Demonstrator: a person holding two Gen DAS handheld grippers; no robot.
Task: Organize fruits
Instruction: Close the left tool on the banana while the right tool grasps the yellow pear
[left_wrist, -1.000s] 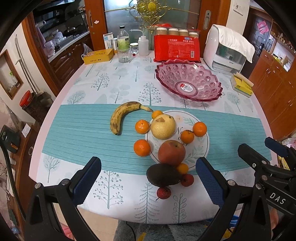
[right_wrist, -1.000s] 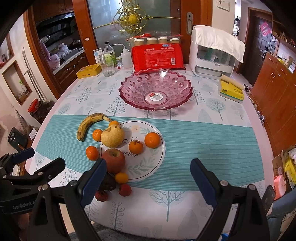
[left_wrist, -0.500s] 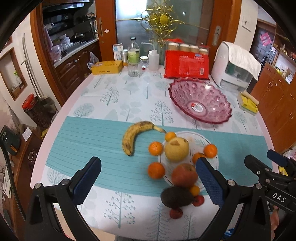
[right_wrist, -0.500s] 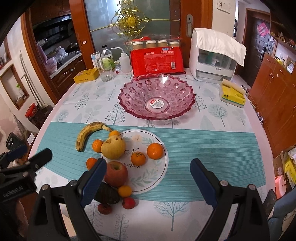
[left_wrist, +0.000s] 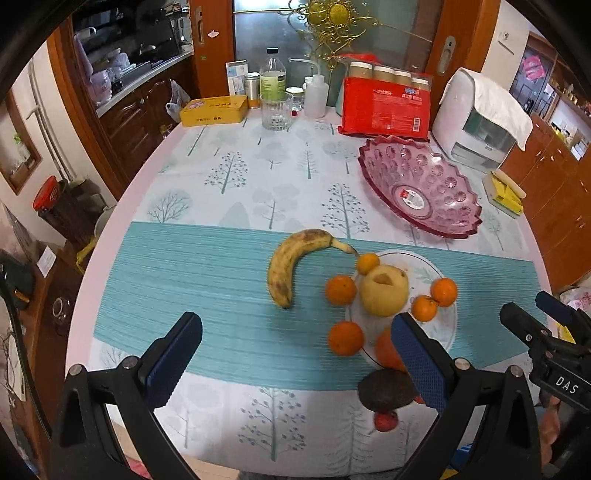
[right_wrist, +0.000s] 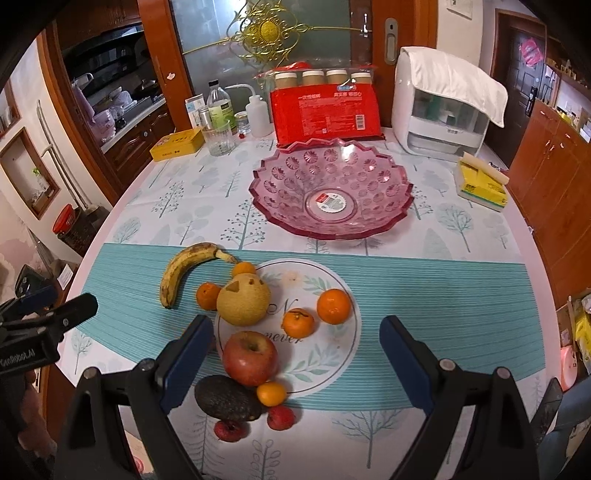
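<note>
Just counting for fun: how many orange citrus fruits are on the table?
6 oranges: two on the plate, one behind the pear, one left of it, one beside the apple, one nearer, seen only in the left view.

banana (right_wrist: 181, 271) left of plate (right_wrist: 332, 354), bowl (right_wrist: 332, 192) behind

I am seeing a pink faceted bowl (right_wrist: 330, 192), a brown-spotted yellow banana (right_wrist: 181, 271), a red apple (right_wrist: 250, 357), a dark avocado (right_wrist: 226, 398), and a teal striped runner (right_wrist: 436, 295) over a tree-printed white tablecloth (left_wrist: 236, 173).
</note>
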